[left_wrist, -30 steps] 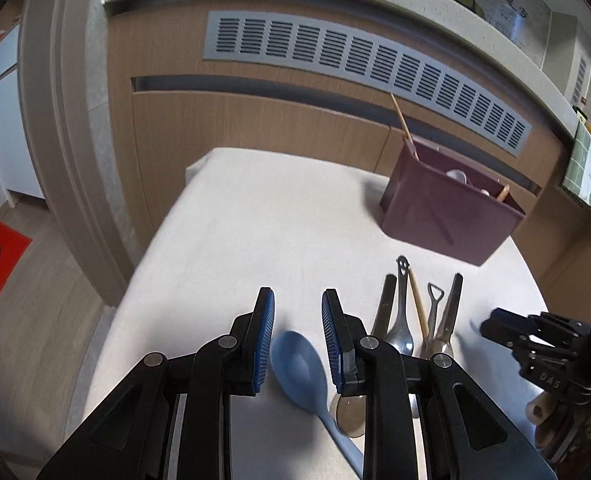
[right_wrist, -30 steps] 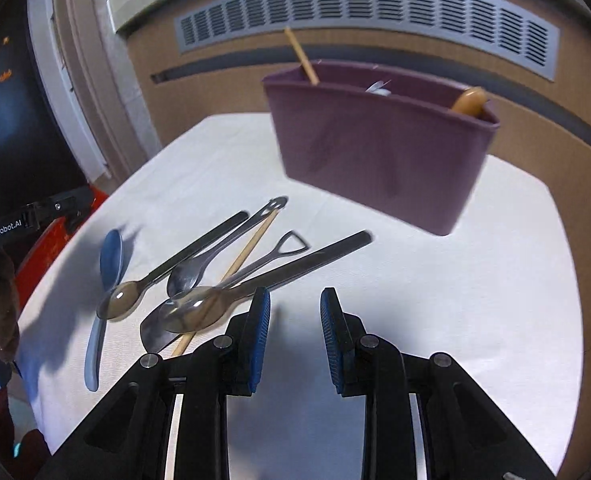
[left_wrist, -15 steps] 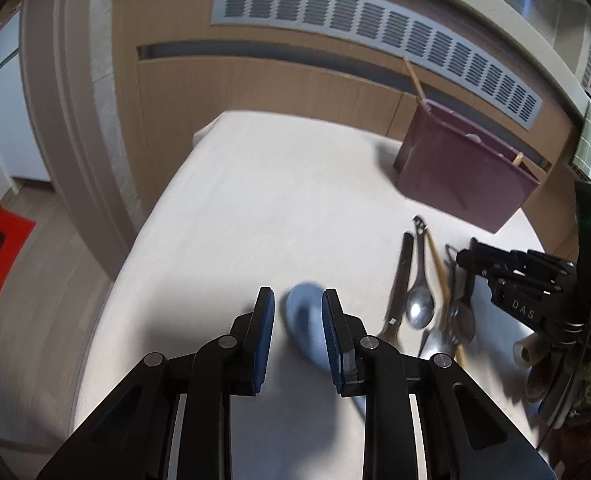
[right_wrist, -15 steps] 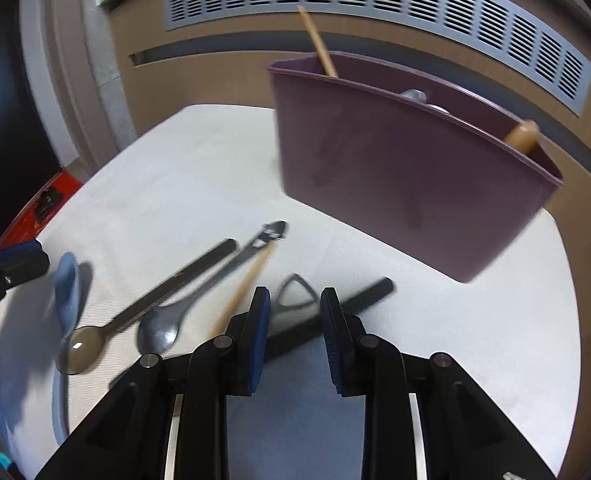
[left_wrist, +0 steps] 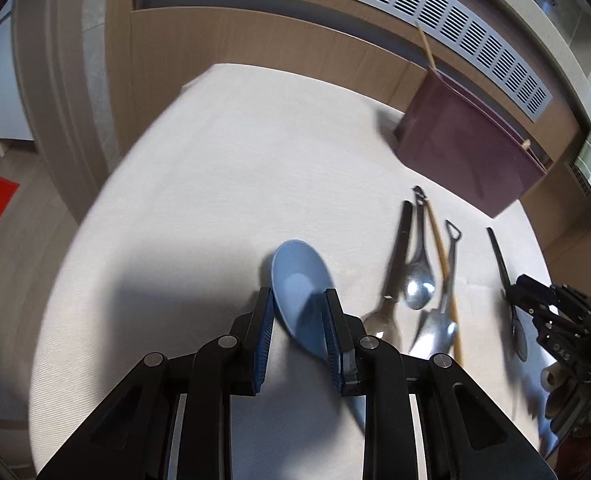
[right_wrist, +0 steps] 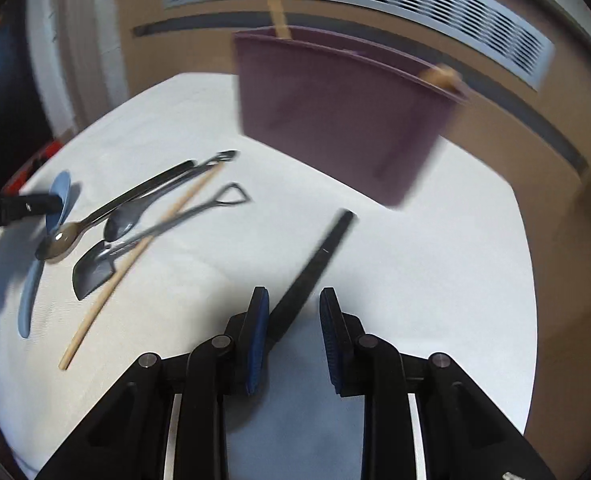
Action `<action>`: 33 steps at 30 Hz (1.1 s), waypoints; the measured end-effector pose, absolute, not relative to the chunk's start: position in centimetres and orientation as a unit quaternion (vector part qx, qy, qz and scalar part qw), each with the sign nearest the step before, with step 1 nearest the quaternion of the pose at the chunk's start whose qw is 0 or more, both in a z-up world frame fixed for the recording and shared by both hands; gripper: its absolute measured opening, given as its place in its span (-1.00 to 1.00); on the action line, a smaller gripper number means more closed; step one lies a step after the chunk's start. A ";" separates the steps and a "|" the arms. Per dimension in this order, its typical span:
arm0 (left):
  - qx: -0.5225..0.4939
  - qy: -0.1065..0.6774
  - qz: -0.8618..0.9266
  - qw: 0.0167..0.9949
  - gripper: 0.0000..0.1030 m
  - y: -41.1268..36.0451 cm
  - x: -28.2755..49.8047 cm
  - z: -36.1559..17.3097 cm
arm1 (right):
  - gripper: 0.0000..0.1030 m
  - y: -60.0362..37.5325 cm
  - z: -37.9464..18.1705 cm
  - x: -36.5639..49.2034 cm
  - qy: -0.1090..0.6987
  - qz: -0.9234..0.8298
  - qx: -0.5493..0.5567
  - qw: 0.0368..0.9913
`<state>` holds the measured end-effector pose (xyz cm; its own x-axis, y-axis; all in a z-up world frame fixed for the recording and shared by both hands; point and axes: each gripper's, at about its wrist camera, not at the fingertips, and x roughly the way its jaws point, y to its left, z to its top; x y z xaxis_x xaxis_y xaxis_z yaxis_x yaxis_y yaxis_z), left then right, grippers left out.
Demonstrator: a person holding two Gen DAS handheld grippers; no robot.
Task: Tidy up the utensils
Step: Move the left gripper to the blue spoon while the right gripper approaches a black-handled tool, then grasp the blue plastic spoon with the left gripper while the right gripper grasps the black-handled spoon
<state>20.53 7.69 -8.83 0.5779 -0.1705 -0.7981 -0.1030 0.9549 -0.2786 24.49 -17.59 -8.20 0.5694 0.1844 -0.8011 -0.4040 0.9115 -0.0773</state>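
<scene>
Two grippers work at once, so check both before you commit. Left gripper [left_wrist: 298, 334]: jaws open, straddling the bowl of the blue spoon [left_wrist: 301, 288], which lies flat on the white table [left_wrist: 215, 184]; no squeeze yet. Right gripper [right_wrist: 293, 336]: jaws open around a black-handled utensil [right_wrist: 315, 264]; its handle runs up between the pads toward the purple bin [right_wrist: 335, 120]. Contact w/ the left pad looks likely, but you cannot confirm a hold.

Risks:
1. Blue spoon bowl is wide and curved. If you close on it there, it can squirt out or tip. The handle looks like a safer grip pt.
2. Black-handled utensil sits off-centre, near the left pad. Closing may swing it.
3. Remaining spoons [right_wrist: 107, 216] and the chopstick [right_wrist: 143, 248] overlap; a low sweep can scatter them.

Not readable: right view is motion-blurred; bin contents are hidden except for two wooden ends; the blue spoon's handle is covered by the left gripper.
</scene>
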 end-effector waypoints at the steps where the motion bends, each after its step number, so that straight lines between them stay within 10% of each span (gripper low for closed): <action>1: -0.148 0.459 -0.027 0.876 -0.50 7.3 20.7 -8.8 | -0.51 -18.3 -8.1 24.5 0.436 0.167 -0.109 0.878; 15: -0.122 0.440 -0.054 0.888 -0.50 6.2 20.5 -7.2 | -0.46 -17.3 -8.8 27.7 0.447 0.125 -0.021 0.885; 22: -0.130 0.436 -0.045 0.889 -0.50 7.1 20.3 -7.1 | 0.00 -16.2 -8.7 28.4 0.464 0.138 -0.025 0.874; 27: -0.130 0.439 -0.045 0.888 -0.50 6.8 20.2 -7.0 | -0.74 -15.9 -8.6 28.0 0.447 0.127 -0.077 0.882; 33: -0.192 0.437 -0.012 0.879 -0.49 8.9 20.5 -7.6 | -0.78 -17.9 -7.1 26.3 0.417 0.127 -0.051 0.899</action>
